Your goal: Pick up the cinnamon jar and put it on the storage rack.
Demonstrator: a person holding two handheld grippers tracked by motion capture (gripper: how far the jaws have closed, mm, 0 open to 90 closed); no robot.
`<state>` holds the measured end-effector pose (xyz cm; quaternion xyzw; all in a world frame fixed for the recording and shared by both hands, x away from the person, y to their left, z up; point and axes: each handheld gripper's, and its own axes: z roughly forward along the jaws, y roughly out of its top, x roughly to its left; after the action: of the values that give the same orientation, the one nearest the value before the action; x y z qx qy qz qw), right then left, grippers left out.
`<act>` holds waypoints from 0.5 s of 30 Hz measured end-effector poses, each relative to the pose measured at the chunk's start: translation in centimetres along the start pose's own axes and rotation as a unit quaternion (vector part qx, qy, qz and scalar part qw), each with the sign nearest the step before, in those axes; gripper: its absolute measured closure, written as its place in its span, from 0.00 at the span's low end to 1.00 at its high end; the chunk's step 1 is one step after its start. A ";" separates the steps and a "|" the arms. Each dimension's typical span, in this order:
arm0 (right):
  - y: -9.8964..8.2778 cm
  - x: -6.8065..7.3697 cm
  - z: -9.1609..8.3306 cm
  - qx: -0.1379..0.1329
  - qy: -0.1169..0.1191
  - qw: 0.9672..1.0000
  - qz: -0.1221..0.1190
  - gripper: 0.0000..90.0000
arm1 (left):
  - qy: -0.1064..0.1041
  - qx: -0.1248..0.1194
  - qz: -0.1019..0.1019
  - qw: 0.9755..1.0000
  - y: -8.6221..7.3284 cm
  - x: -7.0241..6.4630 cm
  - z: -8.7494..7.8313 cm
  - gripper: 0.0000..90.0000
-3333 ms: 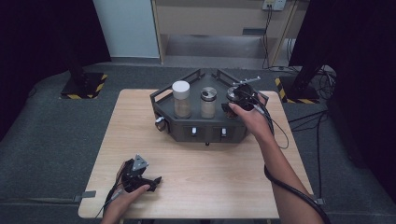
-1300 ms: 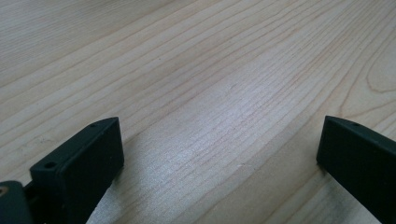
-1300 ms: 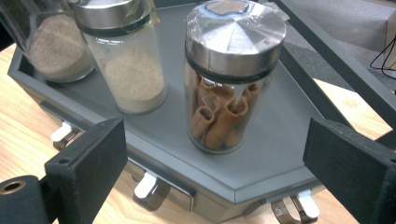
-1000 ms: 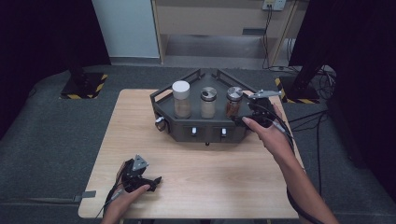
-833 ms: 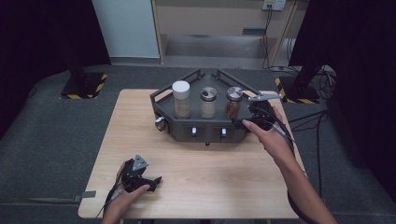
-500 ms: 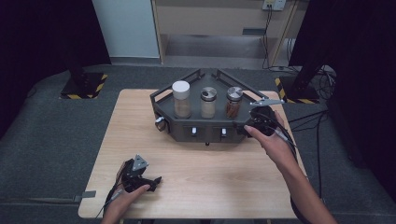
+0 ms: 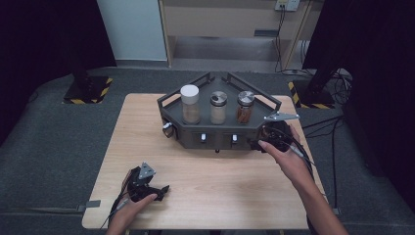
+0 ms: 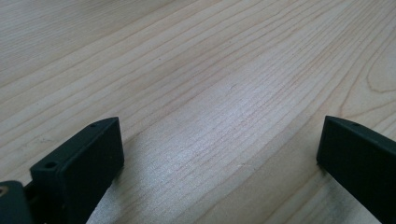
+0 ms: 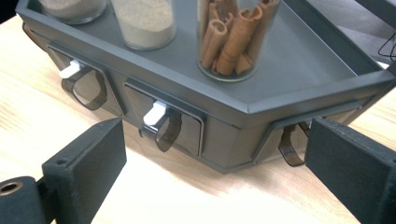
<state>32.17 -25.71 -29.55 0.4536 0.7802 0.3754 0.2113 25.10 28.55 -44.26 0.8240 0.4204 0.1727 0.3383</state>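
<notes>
We note the right gripper (image 7: 264, 143) low at the right front corner of the dark rack (image 7: 195, 133), jaws wide apart with nothing between them; they have just been opening a little further. In the right gripper view the rack's front wall fills the gap ahead of the jaws: the jar of cinnamon sticks (image 9: 236, 32) stands on the tray just above and beyond them, a looped brown pull (image 9: 292, 144) hangs close beside the right jaw, and a white-tabbed pull (image 9: 159, 119) sits nearer the left jaw. None of these touches a pad. Further along the tray we see a metal-lidded jar of pale powder (image 7: 218, 107) in the middle and a white-lidded jar (image 7: 190, 104) at the far end. The left gripper (image 7: 164, 188) rests on the wooden table (image 7: 220, 191) near its front left edge, well apart from the rack, jaws wide and holding nothing, bare wood between them.
</notes>
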 end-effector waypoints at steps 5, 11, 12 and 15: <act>-0.9 0.1 0.0 0.002 0.000 1.000 0.002 0.05 | 0.000 0.000 0.000 1.000 0.0 0.0 0.0 0.00; -1.9 0.4 0.2 0.008 0.000 1.000 0.000 0.05 | 0.000 0.000 0.000 1.000 0.0 0.0 0.0 0.00; -2.0 0.5 0.2 0.009 0.000 1.000 -0.002 0.05 | 0.000 0.000 0.000 1.000 0.0 0.0 0.0 0.00; -2.5 0.6 0.3 0.012 0.003 1.000 -0.001 0.05 | 0.000 0.000 0.000 1.000 0.0 0.0 0.0 0.00</act>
<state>30.71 -25.88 -31.68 0.4537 0.7859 0.3675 0.2038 25.10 28.55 -44.27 0.8240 0.4204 0.1728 0.3383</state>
